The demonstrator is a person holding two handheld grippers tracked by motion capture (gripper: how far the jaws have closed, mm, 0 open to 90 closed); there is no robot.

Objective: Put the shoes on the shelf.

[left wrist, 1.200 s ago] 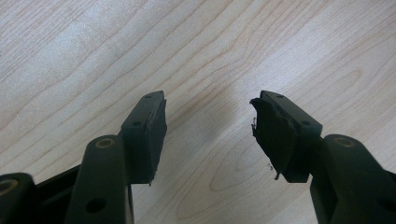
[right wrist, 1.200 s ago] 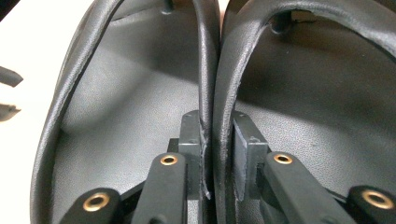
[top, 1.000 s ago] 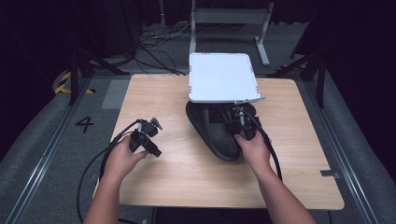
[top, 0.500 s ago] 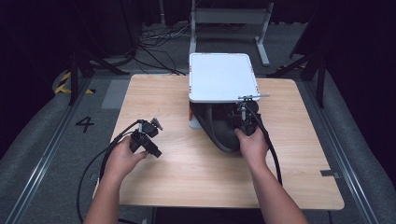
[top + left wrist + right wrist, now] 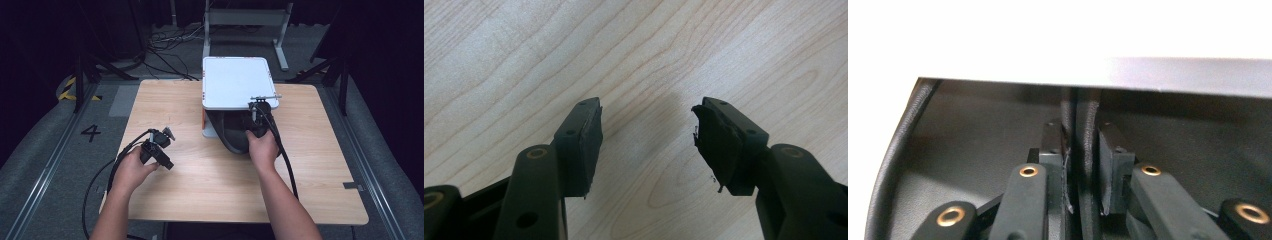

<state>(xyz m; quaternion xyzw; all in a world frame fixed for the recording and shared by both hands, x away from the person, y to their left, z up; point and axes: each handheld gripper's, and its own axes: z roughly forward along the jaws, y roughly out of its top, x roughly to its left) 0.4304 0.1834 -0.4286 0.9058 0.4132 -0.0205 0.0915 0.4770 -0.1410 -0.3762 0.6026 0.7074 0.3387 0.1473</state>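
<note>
A black bag (image 5: 231, 134) lies on the wooden table (image 5: 310, 170), partly tucked under a white raised platform (image 5: 235, 82). My right gripper (image 5: 256, 119) is at the bag's top by the platform's front edge. In the right gripper view my right gripper (image 5: 1082, 165) is shut on a thin upright black handle ridge (image 5: 1083, 125) of the bag, with the platform's white edge (image 5: 1148, 70) just above. My left gripper (image 5: 167, 161) hovers over bare wood at the table's left. In the left gripper view my left gripper (image 5: 649, 140) is open with nothing between its pads.
The platform stands at the table's far middle edge on orange-marked legs (image 5: 204, 122). Cables trail from both grippers off the near side. Bare wood lies in front of the bag and to its right. A metal frame (image 5: 245, 20) and floor cables sit beyond the table.
My right hand has pushed the black bag away from the person, farther under the white platform. My left gripper has stayed where it was.
</note>
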